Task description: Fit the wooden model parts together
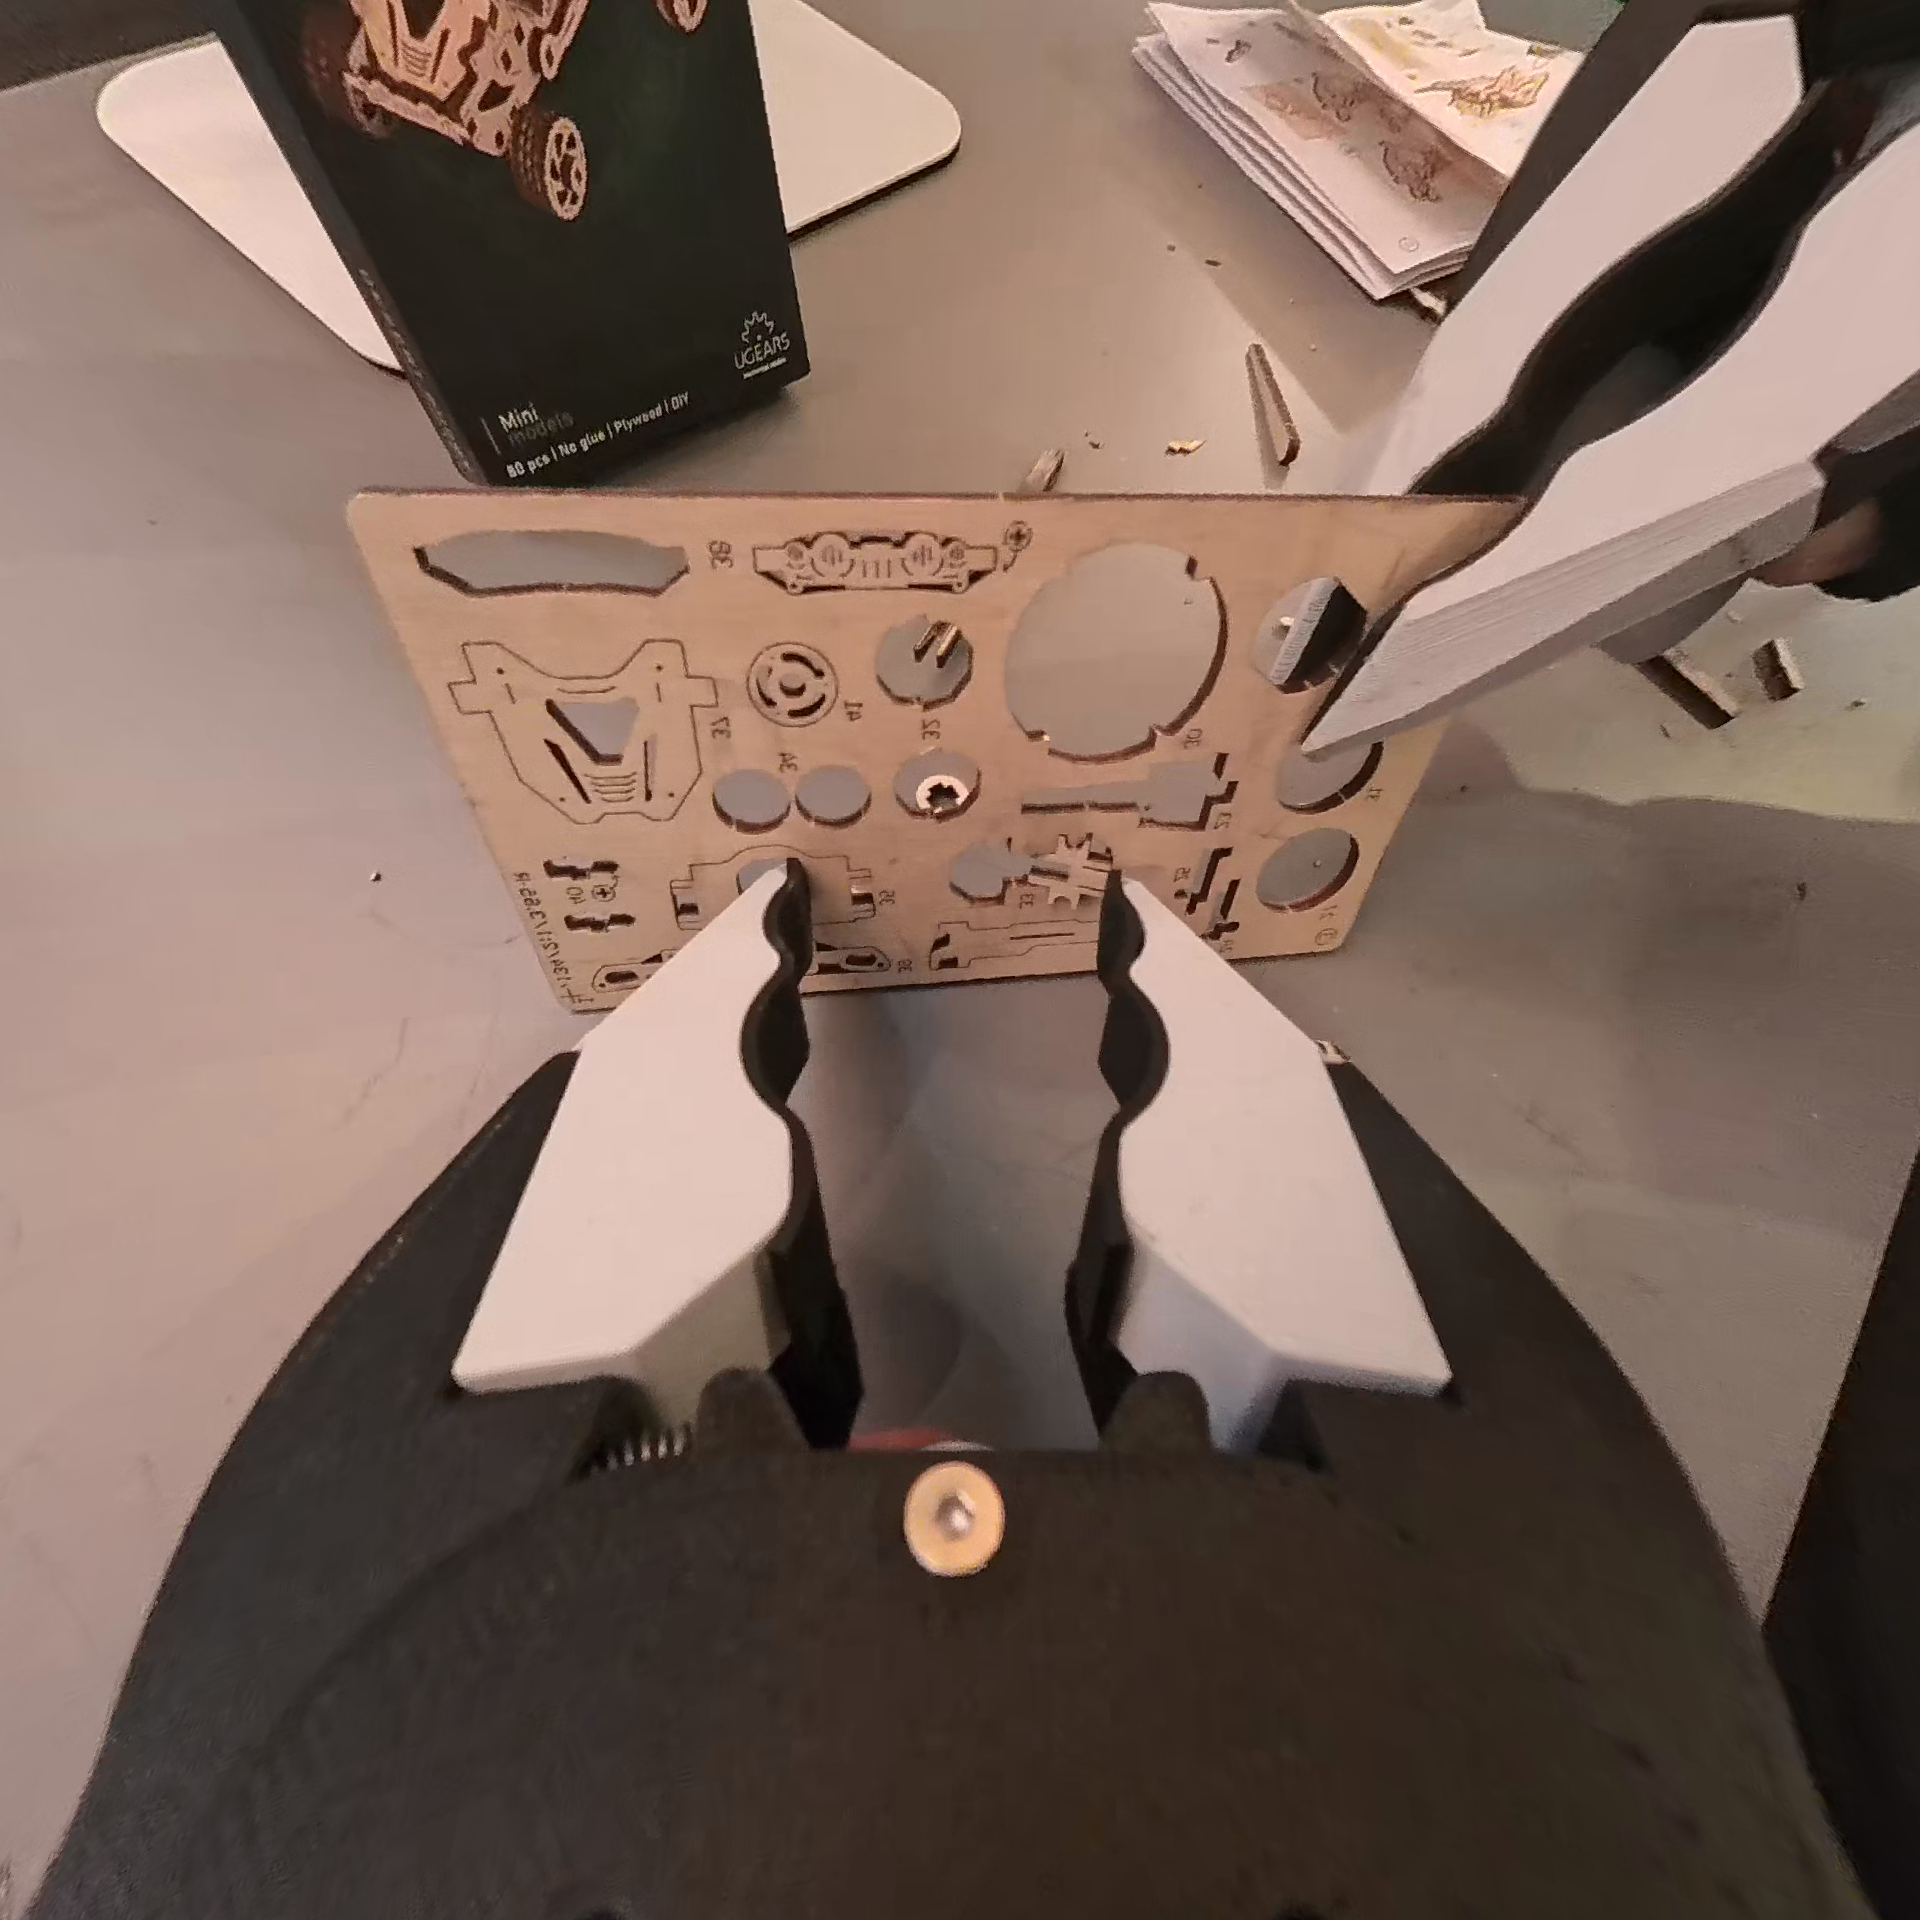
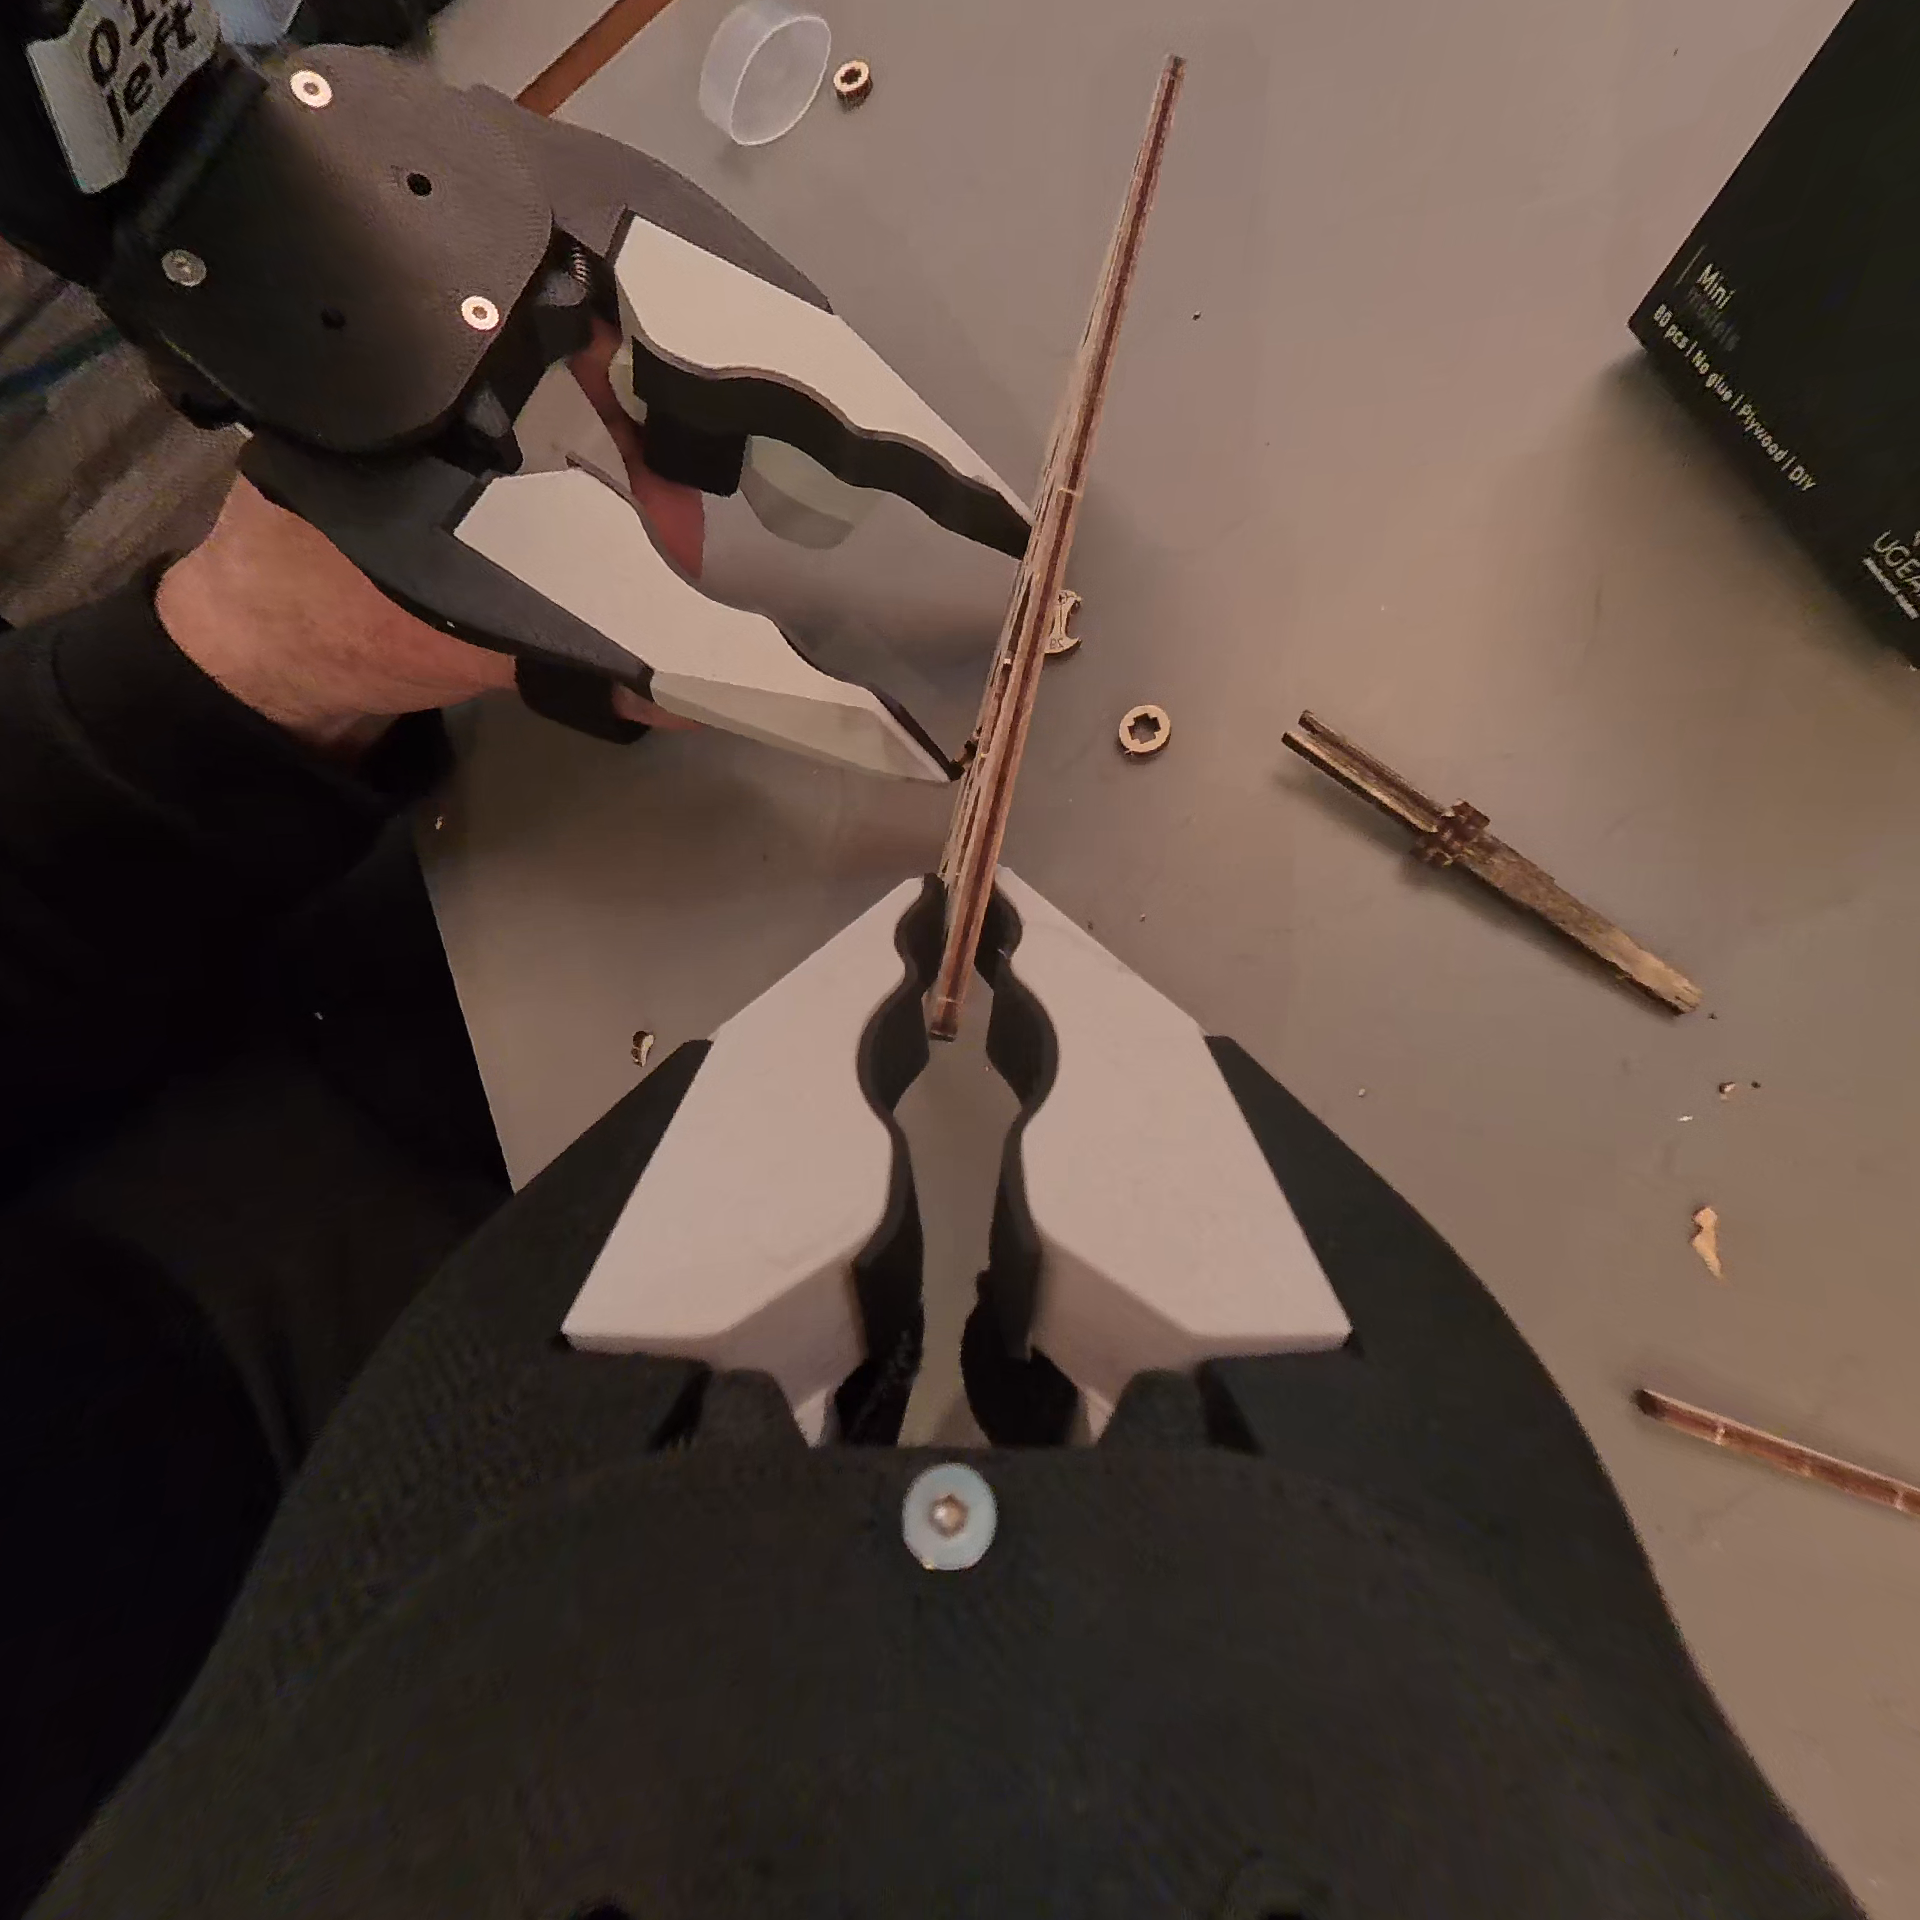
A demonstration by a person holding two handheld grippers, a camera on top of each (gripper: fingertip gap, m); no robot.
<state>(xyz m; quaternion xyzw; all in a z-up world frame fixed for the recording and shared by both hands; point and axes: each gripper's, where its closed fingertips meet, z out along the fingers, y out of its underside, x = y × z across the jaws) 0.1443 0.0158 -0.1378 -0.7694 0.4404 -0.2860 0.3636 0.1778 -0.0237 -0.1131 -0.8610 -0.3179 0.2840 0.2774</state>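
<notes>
A laser-cut plywood sheet (image 1: 894,727) stands upright on its long edge on the grey table, with several parts punched out and others still in it. My right gripper (image 2: 961,894) is shut on the sheet's end; the sheet shows edge-on in the right wrist view (image 2: 1081,436). The right gripper also shows in the left wrist view (image 1: 1340,707), at the sheet's right end. My left gripper (image 1: 945,883) is open and empty, both fingertips at the sheet's near face, either side of a small gear part (image 1: 1070,878). It also shows in the right wrist view (image 2: 987,655).
A black model box (image 1: 582,208) and a white stand base (image 1: 862,114) are behind the sheet, an instruction booklet (image 1: 1340,135) at back right. Beyond the sheet lie a wooden axle (image 2: 1486,857), a small ring (image 2: 1143,730), a wood strip (image 2: 1777,1449) and a clear cup (image 2: 764,68).
</notes>
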